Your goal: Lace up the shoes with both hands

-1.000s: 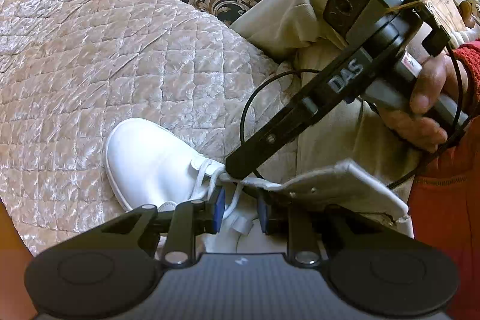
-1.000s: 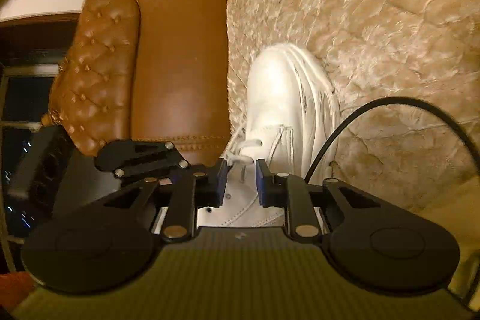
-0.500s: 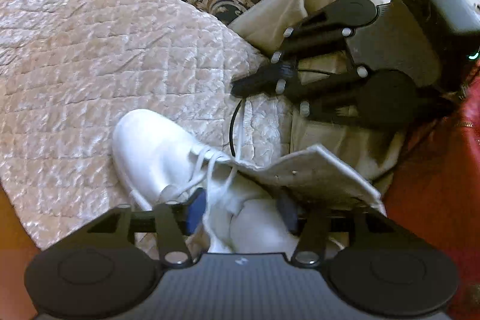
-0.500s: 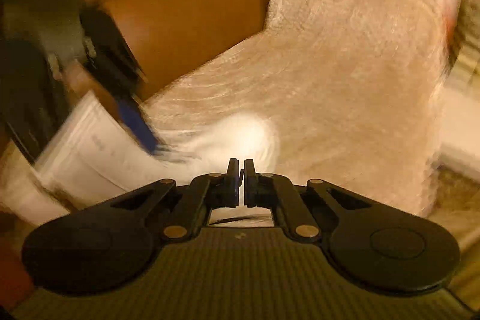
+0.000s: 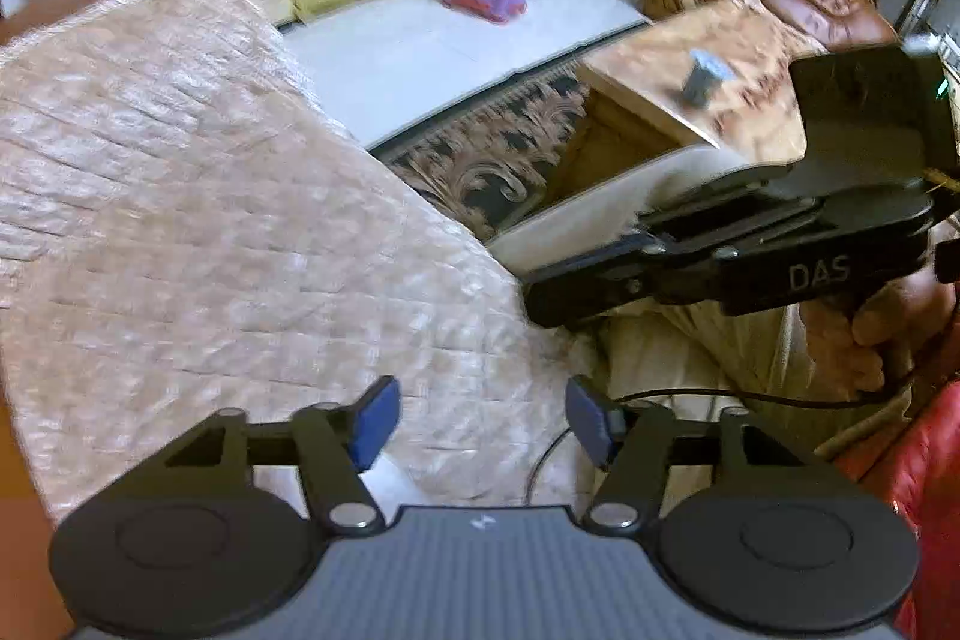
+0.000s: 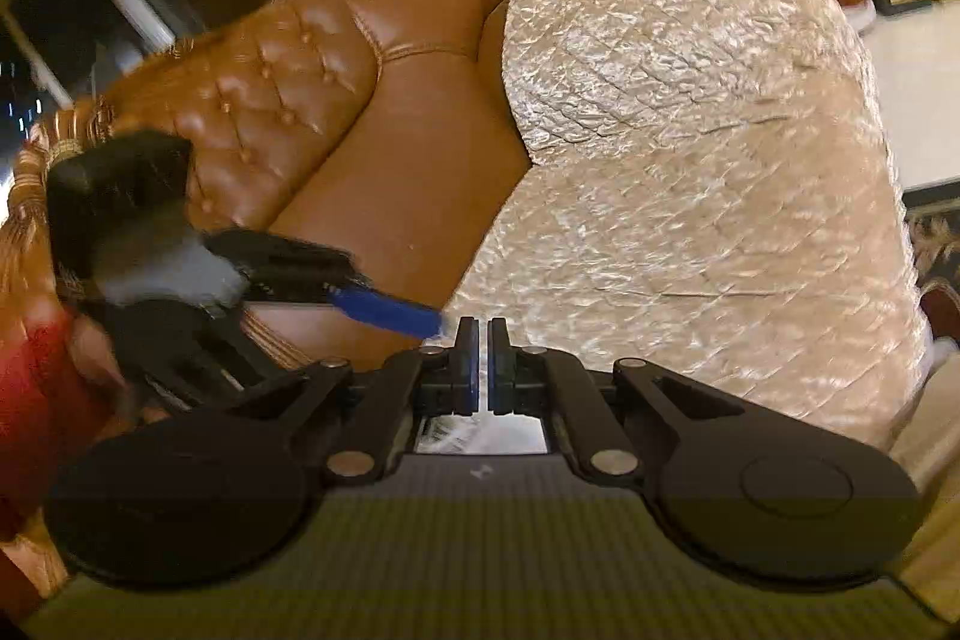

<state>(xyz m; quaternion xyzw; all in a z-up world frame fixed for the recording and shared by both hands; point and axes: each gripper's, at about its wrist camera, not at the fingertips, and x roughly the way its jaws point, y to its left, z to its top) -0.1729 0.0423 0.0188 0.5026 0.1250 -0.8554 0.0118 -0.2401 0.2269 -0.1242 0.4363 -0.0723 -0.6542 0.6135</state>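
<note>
White shoe (image 6: 480, 433): you see only a pale, streaked sliver of it, low at the near edge of the quilted cover (image 6: 690, 172); its laces are too blurred to tell.

1. The left gripper (image 5: 477, 421) was black, with blue pads (image 5: 375, 421) on its fingers and silver pivot screws.
2. The right gripper (image 6: 480, 358) looked alike; its side bore "DAS" in grey letters.
3. A thin black cable (image 5: 750, 397) ran near it.
4. The person wore a red sleeve (image 5: 927, 466) and beige trousers (image 5: 708, 340).
</note>
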